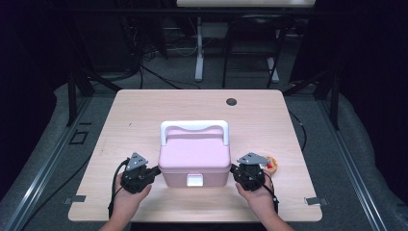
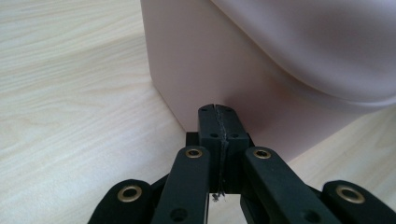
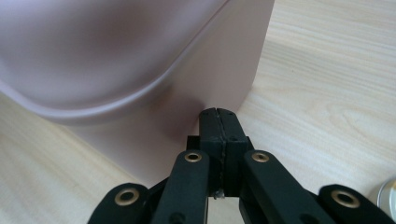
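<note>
Your pink plastic box with a white handle [image 1: 194, 155] stands on the light wooden table [image 1: 144, 110], near its front edge. Your left gripper [image 1: 155, 170] is just beside its left wall, your right gripper [image 1: 233, 168] beside its right wall. A small round tin [image 1: 272, 164] lies right of the right gripper.

No readable text, label or number anywhere.

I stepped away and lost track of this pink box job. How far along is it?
Done: both grippers are shut and set at the sides of the pink box, the left gripper and the right gripper each with its tips at a side wall. In hand: apparently bracing or pushing the box between them. Left: its lid is down and the white latch looks closed.
</note>
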Demonstrator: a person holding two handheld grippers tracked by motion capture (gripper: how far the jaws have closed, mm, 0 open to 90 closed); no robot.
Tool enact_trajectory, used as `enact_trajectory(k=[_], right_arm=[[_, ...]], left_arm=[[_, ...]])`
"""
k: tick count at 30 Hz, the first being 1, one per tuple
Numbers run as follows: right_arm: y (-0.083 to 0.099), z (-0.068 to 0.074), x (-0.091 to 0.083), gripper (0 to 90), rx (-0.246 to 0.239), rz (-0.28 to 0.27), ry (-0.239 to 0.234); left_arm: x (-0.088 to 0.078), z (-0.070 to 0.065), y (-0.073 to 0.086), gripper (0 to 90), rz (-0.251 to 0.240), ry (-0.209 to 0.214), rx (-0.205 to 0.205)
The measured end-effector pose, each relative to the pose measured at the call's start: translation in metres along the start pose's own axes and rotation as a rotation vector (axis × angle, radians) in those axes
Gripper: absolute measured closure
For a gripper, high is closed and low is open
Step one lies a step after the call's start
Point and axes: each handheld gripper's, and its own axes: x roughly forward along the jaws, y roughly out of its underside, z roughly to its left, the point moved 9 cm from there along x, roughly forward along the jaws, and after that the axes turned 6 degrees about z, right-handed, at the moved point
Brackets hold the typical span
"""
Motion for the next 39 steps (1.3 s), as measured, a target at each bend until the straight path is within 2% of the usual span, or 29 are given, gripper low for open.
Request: enact_trajectory(k=[7, 11, 14, 17, 19, 22, 23, 27, 37, 39], right_arm=[[0.01, 0.003, -0.011, 90.0, -0.008, 0.017, -0.004], [0.015, 0.005, -0.016, 90.0, -0.004, 0.011, -0.011], [0.017, 0.006, -0.018, 90.0, 0.0, 0.012, -0.015], [0.02, 0.007, -0.02, 90.0, -0.017, 0.001, -0.008], [0.021, 0.007, -0.021, 90.0, -0.033, -0.013, -0.006], [0.021, 0.006, -0.022, 90.0, 0.002, -0.007, -0.031], [0.022, 0.005, -0.023, 90.0, -0.01, -0.009, -0.03], [0.024, 0.004, -0.025, 90.0, -0.008, -0.015, -0.029], [0.027, 0.004, -0.027, 90.0, -0.027, -0.022, -0.027], [0.027, 0.004, -0.028, 90.0, -0.027, -0.023, -0.031]], left_arm=[[-0.006, -0.011, 0.007, 90.0, 0.015, 0.025, 0.023], [-0.008, -0.014, 0.009, 90.0, 0.012, 0.035, 0.017], [-0.009, -0.015, 0.01, 90.0, 0.005, 0.038, 0.0], [-0.008, -0.017, 0.012, 90.0, -0.026, 0.055, -0.028], [-0.008, -0.017, 0.012, 90.0, -0.028, 0.064, -0.04], [-0.008, -0.018, 0.013, 90.0, -0.028, 0.071, -0.024], [-0.008, -0.019, 0.013, 89.9, -0.029, 0.078, -0.033], [-0.009, -0.022, 0.014, 89.9, -0.033, 0.098, -0.029], [-0.01, -0.023, 0.016, 89.9, -0.029, 0.105, -0.003], [-0.009, -0.023, 0.016, 89.8, -0.038, 0.12, -0.016]])
